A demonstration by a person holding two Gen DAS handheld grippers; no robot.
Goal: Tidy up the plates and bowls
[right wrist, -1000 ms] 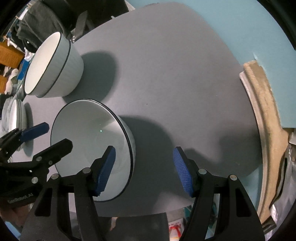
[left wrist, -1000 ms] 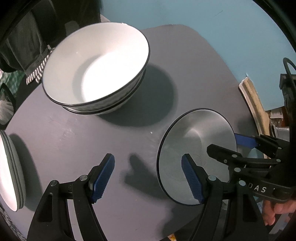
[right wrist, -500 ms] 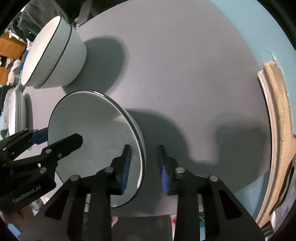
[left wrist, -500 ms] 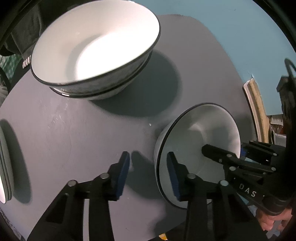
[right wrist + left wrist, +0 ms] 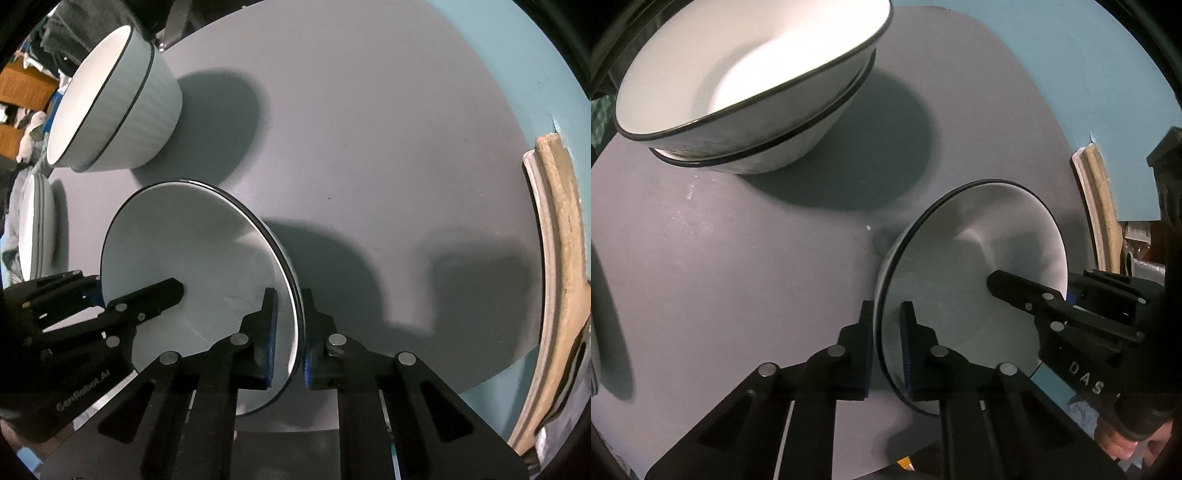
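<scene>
A white bowl (image 5: 975,258) with a thin black rim sits near the front edge of the round grey table (image 5: 738,258). My left gripper (image 5: 886,325) is shut on its left rim, one finger inside and one outside. My right gripper (image 5: 288,314) is shut on the opposite rim of the same bowl (image 5: 192,251). Two stacked white bowls (image 5: 746,81) stand farther back on the table; they also show in the right wrist view (image 5: 114,107). A stack of white plates (image 5: 35,225) stands at the table's left edge.
A tan curved object (image 5: 554,266) lies past the table's right edge on the blue floor (image 5: 535,55). Clothes and clutter (image 5: 26,85) sit beyond the table at the far left.
Both grippers moved in and closed on opposite rims of the near bowl. The stacked bowls look closer in the left wrist view.
</scene>
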